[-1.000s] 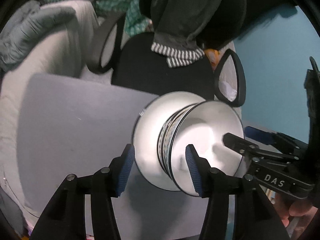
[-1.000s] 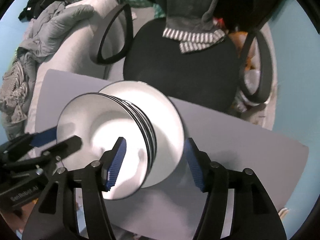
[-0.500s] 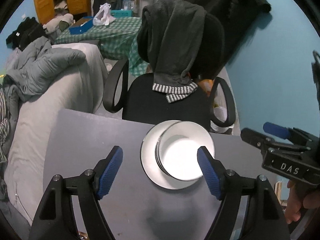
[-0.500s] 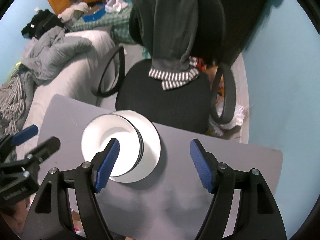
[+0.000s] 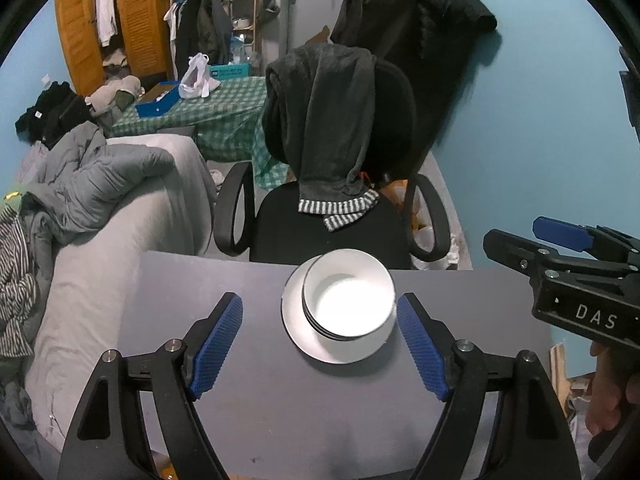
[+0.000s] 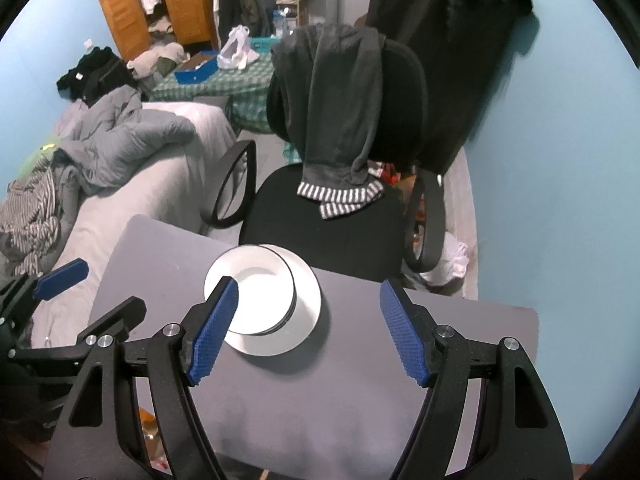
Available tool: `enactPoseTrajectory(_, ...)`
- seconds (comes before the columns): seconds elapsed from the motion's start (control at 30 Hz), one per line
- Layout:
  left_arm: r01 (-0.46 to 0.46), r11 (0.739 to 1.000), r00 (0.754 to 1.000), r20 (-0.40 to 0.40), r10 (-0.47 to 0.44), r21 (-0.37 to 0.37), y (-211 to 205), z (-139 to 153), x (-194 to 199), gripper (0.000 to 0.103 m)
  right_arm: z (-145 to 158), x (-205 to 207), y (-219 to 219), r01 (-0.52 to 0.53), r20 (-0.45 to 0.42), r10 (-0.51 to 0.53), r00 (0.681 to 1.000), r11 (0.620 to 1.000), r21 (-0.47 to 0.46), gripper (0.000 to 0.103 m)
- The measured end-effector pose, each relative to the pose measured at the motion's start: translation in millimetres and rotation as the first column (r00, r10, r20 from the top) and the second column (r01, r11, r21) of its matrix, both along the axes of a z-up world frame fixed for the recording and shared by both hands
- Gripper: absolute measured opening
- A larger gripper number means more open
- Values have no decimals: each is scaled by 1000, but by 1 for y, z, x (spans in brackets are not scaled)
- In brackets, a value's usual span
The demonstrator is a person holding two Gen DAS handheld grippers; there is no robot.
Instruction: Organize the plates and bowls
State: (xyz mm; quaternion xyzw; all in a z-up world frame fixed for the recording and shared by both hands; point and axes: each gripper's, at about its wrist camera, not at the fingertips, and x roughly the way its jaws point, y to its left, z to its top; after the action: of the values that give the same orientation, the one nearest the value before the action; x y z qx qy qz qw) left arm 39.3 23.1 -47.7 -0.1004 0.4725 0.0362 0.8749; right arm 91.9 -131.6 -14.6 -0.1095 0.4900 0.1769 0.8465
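Black office chair (image 5: pixel 328 228) draped with dark grey striped-cuff garment (image 5: pixel 324 128) at centre, grey sofa (image 5: pixel 112 216) left, orange louvred wardrobe (image 5: pixel 132 20) upper left

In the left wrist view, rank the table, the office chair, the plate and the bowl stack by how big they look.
1. office chair and table: too close to rank
2. plate
3. bowl stack, nearly plate-sized

- one white plate (image 5: pixel 316 342) is lying on one grey table (image 5: pixel 248 400)
- a stack of bowls (image 5: pixel 349 300) is sitting on it; three rims seem to be showing, exact count unclear
- two grippers are showing: left gripper (image 5: pixel 320 346), right gripper (image 6: pixel 308 334)
- one office chair (image 6: pixel 340 216) is standing behind
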Motion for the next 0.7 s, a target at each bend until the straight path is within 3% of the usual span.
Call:
enactPoseTrajectory(0.1, 1, 1000, 1000, 26, 0, -21, -1, 11, -12, 81, 7, -12, -7, 14, 25, -14, 1000, 1000, -5, 72)
enactPoseTrajectory(0.3, 13, 1000, 997, 71, -14, 26, -7, 30, -26, 81, 18, -31, -16, 42, 49, -42, 998, 999, 2, 72)
enactPoseTrajectory(0.7, 8, 1000, 998, 64, -8, -4, -10, 41, -54, 81, 24, -59, -30, 76, 55, -78, 995, 996, 46, 72)
